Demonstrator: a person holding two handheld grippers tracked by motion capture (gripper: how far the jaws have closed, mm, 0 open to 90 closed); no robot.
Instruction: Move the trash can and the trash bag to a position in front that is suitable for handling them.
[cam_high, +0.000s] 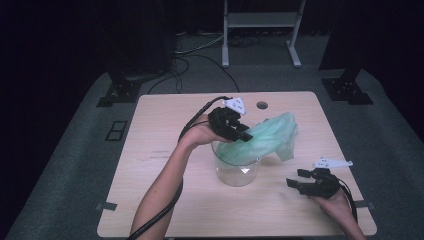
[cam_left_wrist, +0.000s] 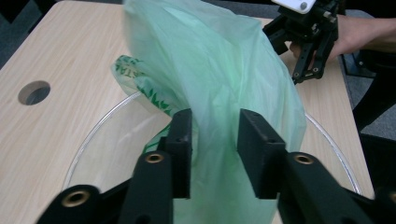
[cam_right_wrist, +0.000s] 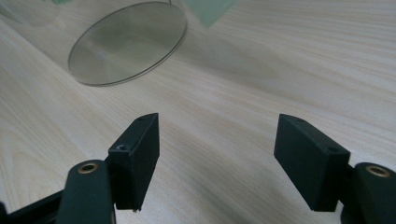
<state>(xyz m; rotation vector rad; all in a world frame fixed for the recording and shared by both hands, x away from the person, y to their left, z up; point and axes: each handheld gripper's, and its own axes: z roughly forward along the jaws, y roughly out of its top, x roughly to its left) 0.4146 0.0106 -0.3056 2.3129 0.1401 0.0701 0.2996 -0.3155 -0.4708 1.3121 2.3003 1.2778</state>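
On the left of the high view, the person's left forearm reaches in over the wooden table (cam_high: 150, 165), and the left gripper (cam_high: 243, 133) hangs above the rim of a clear glass container (cam_high: 237, 172) that stands near the table's middle. A thin green plastic bag (cam_high: 267, 135) drapes from that gripper: its lower part hangs inside the container, and the rest billows up and out over the rim toward the right. In the left gripper view the bag (cam_left_wrist: 219, 79) runs between the two black jaws, which stand a little apart around it; whether the pads press on the film cannot be told. Further right, well apart from the container, the right gripper (cam_high: 300, 179) sits low over the table near its right front corner, its jaws spread wide with bare wood between them.
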